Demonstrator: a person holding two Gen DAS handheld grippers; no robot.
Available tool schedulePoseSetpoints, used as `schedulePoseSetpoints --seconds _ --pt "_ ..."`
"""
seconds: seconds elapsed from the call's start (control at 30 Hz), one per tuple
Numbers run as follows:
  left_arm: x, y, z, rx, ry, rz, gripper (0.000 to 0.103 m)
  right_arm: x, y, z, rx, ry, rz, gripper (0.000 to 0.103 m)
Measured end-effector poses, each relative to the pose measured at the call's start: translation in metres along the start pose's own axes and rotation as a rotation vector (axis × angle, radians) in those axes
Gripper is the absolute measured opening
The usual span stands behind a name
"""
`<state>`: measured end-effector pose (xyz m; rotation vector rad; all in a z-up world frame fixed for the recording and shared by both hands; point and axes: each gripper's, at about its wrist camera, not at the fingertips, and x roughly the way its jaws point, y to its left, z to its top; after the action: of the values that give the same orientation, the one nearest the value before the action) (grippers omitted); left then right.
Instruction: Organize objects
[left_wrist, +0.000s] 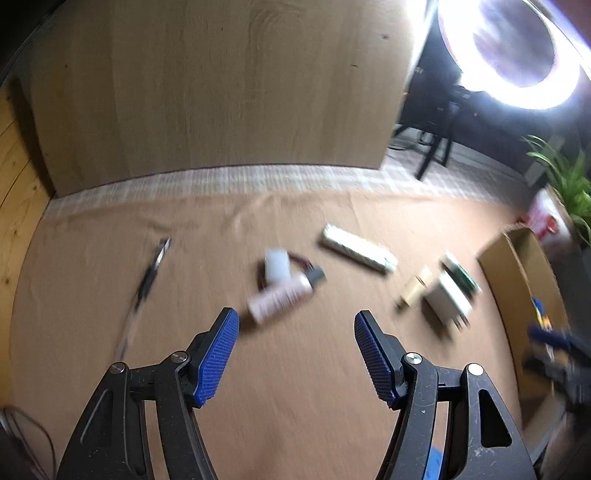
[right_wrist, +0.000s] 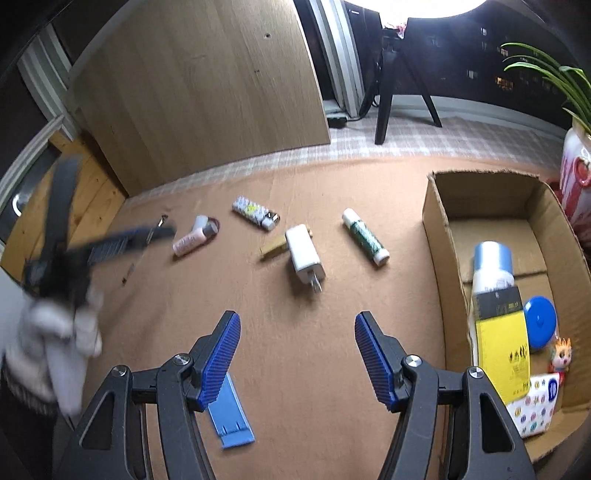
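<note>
Left gripper (left_wrist: 296, 326): one, jaws wide apart, nothing between.
Right gripper (right_wrist: 297, 330): one, jaws wide apart, empty.
Desk (right_wrist: 332, 332) centre: one charger (right_wrist: 304, 254), one lighter (right_wrist: 255, 212), one glue stick (right_wrist: 365, 236), one pink tube (right_wrist: 190, 242).
Cardboard box (right_wrist: 434, 229), right of frame: one yellow bottle (right_wrist: 498, 325), one blue lid (right_wrist: 541, 321).
Lower left: one blue card (right_wrist: 231, 417).

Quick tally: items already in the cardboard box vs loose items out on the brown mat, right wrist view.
In the cardboard box: 5 (blue-capped bottle, yellow carton, blue round lid, cat figurine, patterned pack)
On the mat, clearly seen: 6 (lighter, charger, glue stick, pink tube, tan piece, blue plastic piece)
Total: 11
</note>
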<state>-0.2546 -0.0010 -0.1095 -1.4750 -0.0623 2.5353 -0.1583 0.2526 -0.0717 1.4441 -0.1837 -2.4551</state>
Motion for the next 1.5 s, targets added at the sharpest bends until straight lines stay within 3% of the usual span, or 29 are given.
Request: schedulePoseSetpoints --seconds 0.07,0.2,0.3,0.53,0.87,1.03,1.5 --pt "0.021 0.006 0.023 -0.022 0.024 0.005 0.069 -0.001 0.001 -0.007 -0.021 0.005 -0.025 0.061" --pt "0.054 0.016 0.053 -0.067 0.083 -0.008 0.056 -0.008 -0.002 -0.021 -0.027 0.012 -0.056 0.061" --pt "0.080 0.021 0.070 -0.086 0.131 -0.001 0.053 -0.011 -0.010 -0.025 -0.011 0.016 -0.061 0.061" --pt "0.111 0.019 0.074 -0.048 0.224 -0.012 0.029 -0.013 -0.021 -0.026 0.009 0.016 -0.071 0.061" --pt "0.082 0.001 0.018 0.080 0.236 -0.039 0.016 -0.009 -0.012 -0.029 -0.015 0.022 -0.036 0.061" --pt "0.056 0.000 -0.023 0.075 0.230 -0.060 0.010 -0.006 -0.005 -0.030 -0.030 0.025 -0.018 0.061" --pt "-0.002 -0.005 -0.113 -0.007 0.192 -0.139 0.010 -0.002 0.015 -0.045 -0.087 0.058 0.014 0.061"
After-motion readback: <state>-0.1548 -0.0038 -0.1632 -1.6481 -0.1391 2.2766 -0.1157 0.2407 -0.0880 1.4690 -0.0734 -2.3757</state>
